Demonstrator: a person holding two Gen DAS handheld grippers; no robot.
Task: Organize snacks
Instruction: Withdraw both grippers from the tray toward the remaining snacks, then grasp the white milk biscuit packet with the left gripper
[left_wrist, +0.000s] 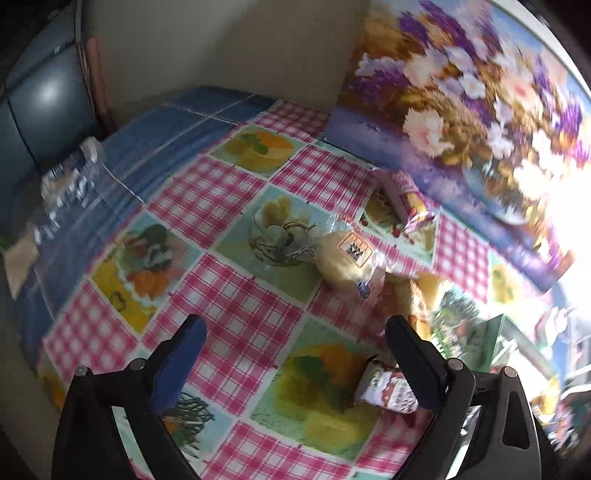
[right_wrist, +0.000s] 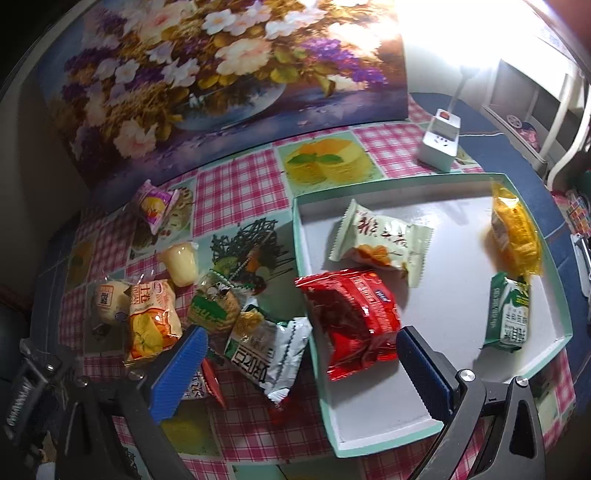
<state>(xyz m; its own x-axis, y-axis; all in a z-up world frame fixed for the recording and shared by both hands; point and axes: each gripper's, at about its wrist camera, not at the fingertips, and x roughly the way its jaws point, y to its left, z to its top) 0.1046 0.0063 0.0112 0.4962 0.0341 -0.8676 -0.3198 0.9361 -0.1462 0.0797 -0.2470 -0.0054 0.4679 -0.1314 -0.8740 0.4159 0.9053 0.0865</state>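
Both spread, holding nothing: right gripper over red packet in tray; left gripper above table

1. Glare is washing out the floral painting's right end in the left wrist view.
2. The right gripper's blue fingertip is hiding a small snack packet.
3. Motion blur is smearing the clear plastic packaging.

Black gripper frames, ridged blue jaws, silver screws
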